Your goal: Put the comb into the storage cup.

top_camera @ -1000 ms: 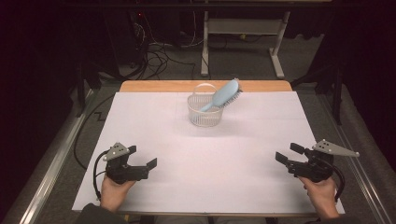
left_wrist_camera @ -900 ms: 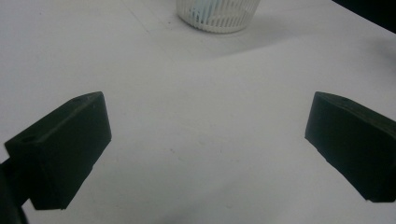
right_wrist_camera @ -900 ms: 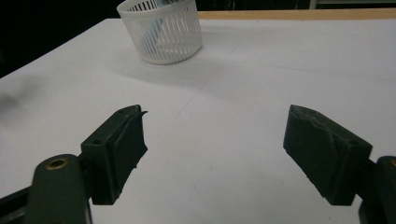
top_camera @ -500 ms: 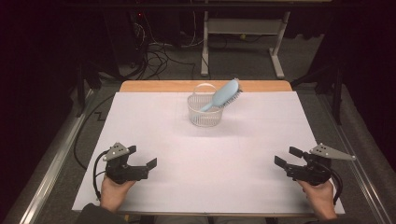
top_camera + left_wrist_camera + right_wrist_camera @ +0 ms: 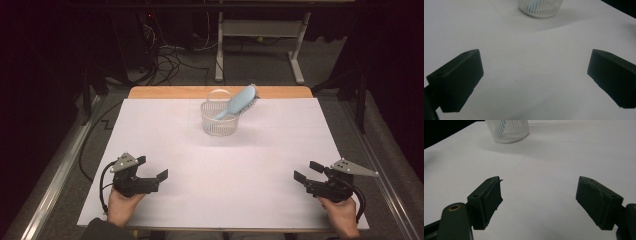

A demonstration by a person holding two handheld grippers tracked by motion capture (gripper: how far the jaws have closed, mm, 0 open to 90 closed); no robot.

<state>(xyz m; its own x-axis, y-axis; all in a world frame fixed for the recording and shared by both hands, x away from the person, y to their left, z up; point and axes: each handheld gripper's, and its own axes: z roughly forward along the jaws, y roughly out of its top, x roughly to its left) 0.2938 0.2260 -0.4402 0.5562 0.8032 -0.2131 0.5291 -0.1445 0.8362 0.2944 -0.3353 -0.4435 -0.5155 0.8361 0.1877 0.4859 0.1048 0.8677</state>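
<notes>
White table (image 5: 190, 150) | left claw (image 5: 152, 167) wide | right claw (image 5: 308, 171) wide | hairbrush (image 5: 239, 101) in basket (image 5: 219, 125)

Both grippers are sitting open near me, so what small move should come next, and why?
Probably reach the right gripper forward toward the blue hairbrush. It leans in the white basket with its head past the right rim, and both grippers, the left gripper too, are open and hold nothing.

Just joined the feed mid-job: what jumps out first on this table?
A white slotted basket stands at the far middle of the white table, with a light blue hairbrush leaning out over its rim. Near the front edge, the left gripper and right gripper sit at opposite corners, jaws wide apart and empty.
</notes>
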